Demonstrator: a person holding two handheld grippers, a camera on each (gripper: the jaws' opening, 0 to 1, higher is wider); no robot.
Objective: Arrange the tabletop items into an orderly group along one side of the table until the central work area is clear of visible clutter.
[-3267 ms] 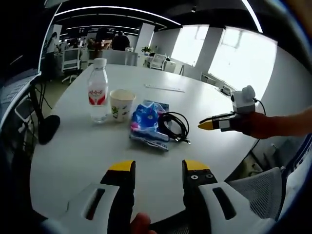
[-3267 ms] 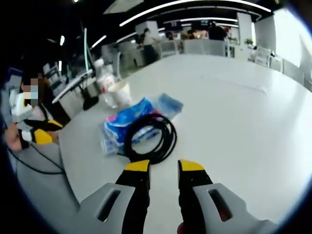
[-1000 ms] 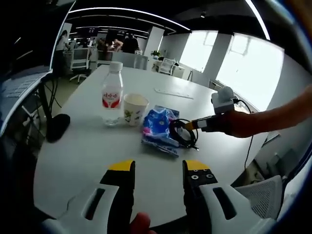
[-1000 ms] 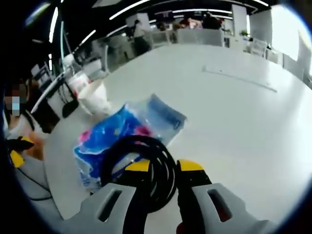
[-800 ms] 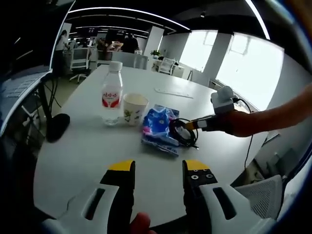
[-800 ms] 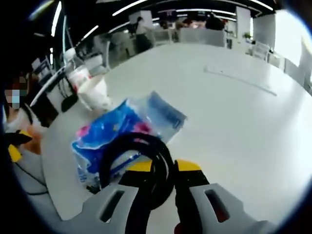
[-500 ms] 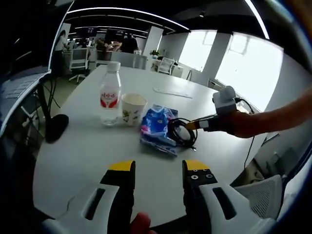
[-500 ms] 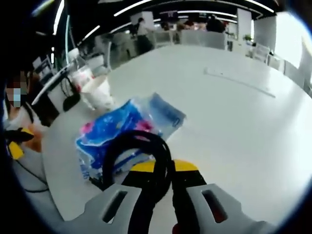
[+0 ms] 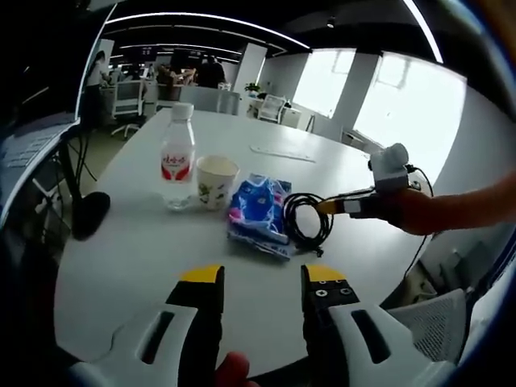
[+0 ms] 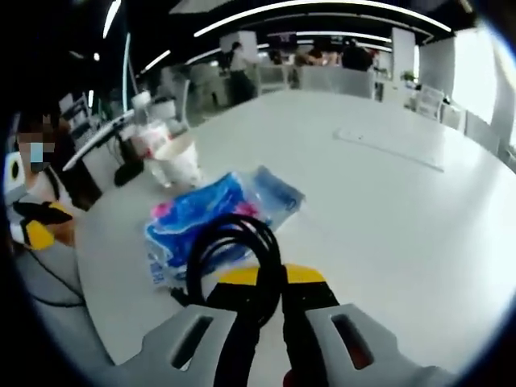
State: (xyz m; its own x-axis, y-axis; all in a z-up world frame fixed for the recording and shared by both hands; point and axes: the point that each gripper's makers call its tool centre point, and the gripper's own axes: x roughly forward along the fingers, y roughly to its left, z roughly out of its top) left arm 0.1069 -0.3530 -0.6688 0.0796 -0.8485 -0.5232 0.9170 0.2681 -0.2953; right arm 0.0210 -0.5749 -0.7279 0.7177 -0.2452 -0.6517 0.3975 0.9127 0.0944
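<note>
Lifted off the blue packet [image 10: 211,211] just ahead of it, the coiled black cable [image 10: 238,254] now hangs pinched in the right gripper [image 10: 271,278], freeing it for regrouping, while the left gripper [image 9: 260,276] waits open and empty.

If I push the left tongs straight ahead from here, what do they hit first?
Probably the blue packet, ahead of the left tongs across bare table; depth is hard to judge.

White round desk [image 9: 121,242], water bottle [image 9: 176,157] upright with paper cup [image 9: 216,182] just beside it, blue packet [image 9: 256,211] lying flat near the cup, long pale strip [image 9: 280,153] well apart toward the far side, same packet [image 10: 211,211] and cup [image 10: 179,160] in the right gripper view
</note>
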